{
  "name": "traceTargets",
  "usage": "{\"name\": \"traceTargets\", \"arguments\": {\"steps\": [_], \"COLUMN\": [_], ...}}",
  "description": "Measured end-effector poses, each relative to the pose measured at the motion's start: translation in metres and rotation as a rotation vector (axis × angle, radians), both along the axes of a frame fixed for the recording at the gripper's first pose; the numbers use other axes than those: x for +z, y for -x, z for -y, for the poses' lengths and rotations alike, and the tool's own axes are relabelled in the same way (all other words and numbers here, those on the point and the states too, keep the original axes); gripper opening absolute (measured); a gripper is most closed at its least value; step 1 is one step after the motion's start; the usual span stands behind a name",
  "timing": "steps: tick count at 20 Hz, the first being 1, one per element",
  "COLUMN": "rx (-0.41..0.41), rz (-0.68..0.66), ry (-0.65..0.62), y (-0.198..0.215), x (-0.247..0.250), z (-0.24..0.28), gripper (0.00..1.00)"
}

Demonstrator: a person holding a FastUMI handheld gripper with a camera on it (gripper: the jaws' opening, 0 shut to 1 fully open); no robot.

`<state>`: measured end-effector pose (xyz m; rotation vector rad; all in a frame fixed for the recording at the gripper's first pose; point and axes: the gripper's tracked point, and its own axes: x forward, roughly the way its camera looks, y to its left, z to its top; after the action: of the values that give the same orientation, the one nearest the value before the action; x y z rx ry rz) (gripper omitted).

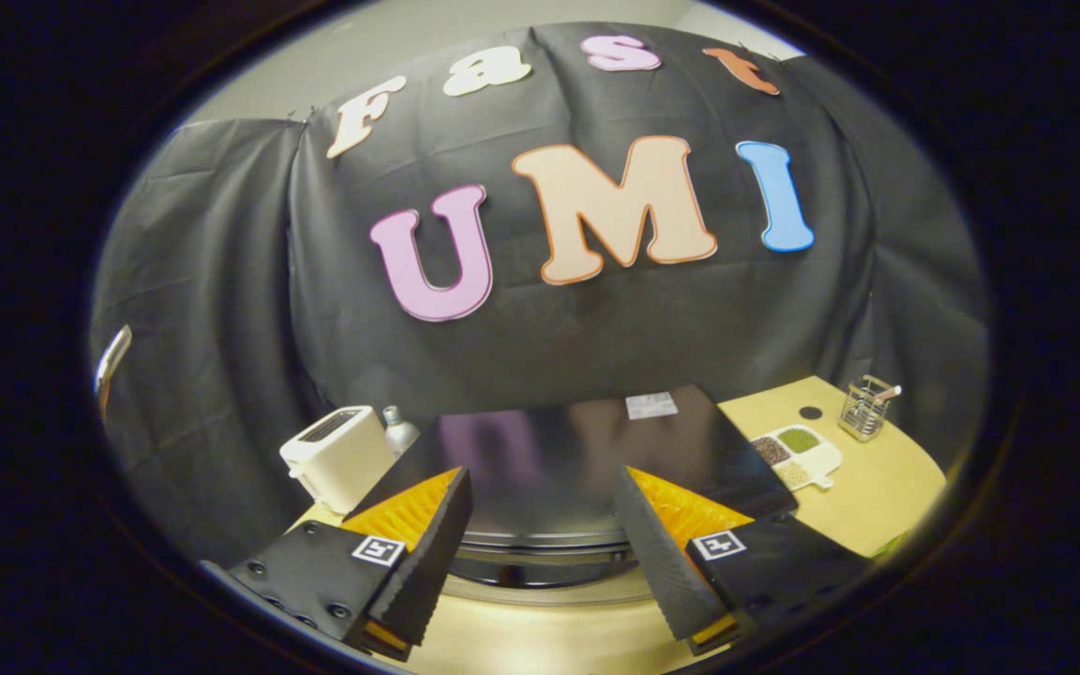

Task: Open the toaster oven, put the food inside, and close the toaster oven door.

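Two fingers (pixel 451 553) spread apart, gripping nothing, toaster oven (pixel 559 459) between and beyond them.

The toaster oven (pixel 563 459) sits on the table (pixel 877 497), seen from above, its top stretching away toward the cloth wall behind it. Left of the oven stands a toaster (pixel 338 457), with a bottle (pixel 398 430) between the two (just beside the oven's back corner). Right of the oven lies a divided dish (pixel 798 457); beyond that, farther right, stands a wire rack (pixel 866 407). The gripper (pixel 540 548) hangs spread wide over the oven's front edge.
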<state>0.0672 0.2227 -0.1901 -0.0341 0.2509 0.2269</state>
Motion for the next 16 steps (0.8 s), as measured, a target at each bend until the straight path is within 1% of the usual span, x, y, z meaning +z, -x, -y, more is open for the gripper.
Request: {"name": "traceTargets", "arguments": {"steps": [4, 5, 6, 7, 8, 10, 13, 15, 16], "rx": [-0.016, -0.016, -0.022, -0.021, -0.029, -0.063, -0.073, -0.09, -0.088], "rz": [-0.013, 0.026, 0.022, 0.059, 0.056, 0.075, 0.116, 0.114, 0.117], "ry": [0.075, 0.092, 0.12, 0.133, 0.137, 0.102, 0.106, 0.056, 0.055], "y": [0.0, -0.003, 0.0, 0.002, 0.003, 0.008, 0.02, 0.026, 0.029], "x": [-0.028, -0.027, -0.032, -0.026, -0.031, -0.032, -0.03, -0.034, -0.034], "z": [-0.004, -0.004, -0.003, -0.005, -0.002, 0.001, 0.0, 0.004, 0.004], "gripper": [0.95, 0.95, 0.96, 0.96, 0.96, 0.96, 0.95, 0.95, 0.95]}}
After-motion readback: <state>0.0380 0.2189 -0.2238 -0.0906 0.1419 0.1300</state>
